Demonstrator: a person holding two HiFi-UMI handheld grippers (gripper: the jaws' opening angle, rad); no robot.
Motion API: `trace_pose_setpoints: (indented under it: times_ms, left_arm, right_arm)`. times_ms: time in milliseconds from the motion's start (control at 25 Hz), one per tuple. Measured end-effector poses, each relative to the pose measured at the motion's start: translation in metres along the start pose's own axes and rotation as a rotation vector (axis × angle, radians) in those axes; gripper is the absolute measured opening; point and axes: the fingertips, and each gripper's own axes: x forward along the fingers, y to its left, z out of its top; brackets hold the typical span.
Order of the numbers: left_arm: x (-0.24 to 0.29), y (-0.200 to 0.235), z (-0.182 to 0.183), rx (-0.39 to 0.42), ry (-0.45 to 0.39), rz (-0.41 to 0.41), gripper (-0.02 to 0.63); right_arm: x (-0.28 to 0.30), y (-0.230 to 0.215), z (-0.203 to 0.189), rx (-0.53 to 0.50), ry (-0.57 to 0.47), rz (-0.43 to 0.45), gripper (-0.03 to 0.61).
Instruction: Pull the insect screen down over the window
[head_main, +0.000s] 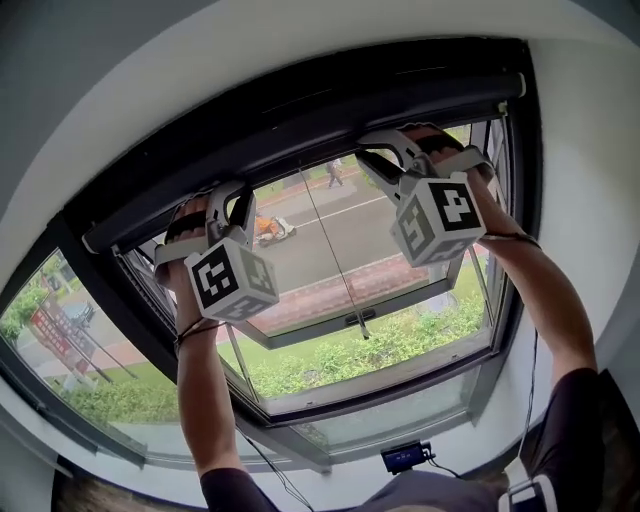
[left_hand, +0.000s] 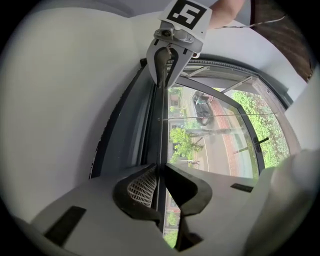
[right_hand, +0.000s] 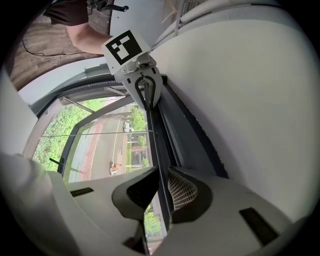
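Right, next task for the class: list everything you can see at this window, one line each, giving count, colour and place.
screen bar: one, dark, across the window top
window frame: one, dark, around the glass
cord: one, dark, hanging down mid-window
window handle: one, black, low on the middle pane's frame
small device: one, black with a blue screen, below the window
wall: white, around the window
road: one, grey, outside
greenery: green, outside, nearer than the road
vehicle: one, orange, on the road
pedestrian: one, too small for colour, far roadside
left gripper: one, white, jaws closed on the screen bar
right gripper: one, white, jaws closed on the screen bar
forearms: two, reaching up to the bar
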Motion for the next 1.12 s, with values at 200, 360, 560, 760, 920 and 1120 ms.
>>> trace_pose_setpoints:
  times_ms: [200, 360, 560, 760, 920, 1120]
  left_arm:
    - [0.001, -0.001, 0.004, 0.037, 0.021, -0.020, 0.054]
    - [0.003, 0.000, 0.005, 0.030, 0.000, -0.020, 0.054]
    - [0.002, 0.002, 0.006, 0.019, 0.003, -0.022, 0.052]
    - [0.002, 0.002, 0.011, 0.007, -0.009, -0.060, 0.023]
    - [-0.002, 0.003, -0.002, 0.020, 0.020, -0.073, 0.023]
    - [-0.007, 0.003, 0.000, 0.022, 0.037, -0.060, 0.023]
  right_arm:
    - [0.011, 0.002, -0.002, -0.038, 0.041, 0.043, 0.041]
    - [0.016, 0.006, -0.005, -0.069, 0.070, 0.089, 0.043]
    - [0.015, 0.003, -0.006, -0.087, 0.083, 0.101, 0.041]
    - [0.010, 0.004, -0.009, -0.111, 0.119, 0.131, 0.028]
    - [0.019, 0.003, 0.000, -0.126, 0.107, 0.128, 0.026]
    - [0.012, 0.003, 0.005, -0.115, 0.089, 0.132, 0.025]
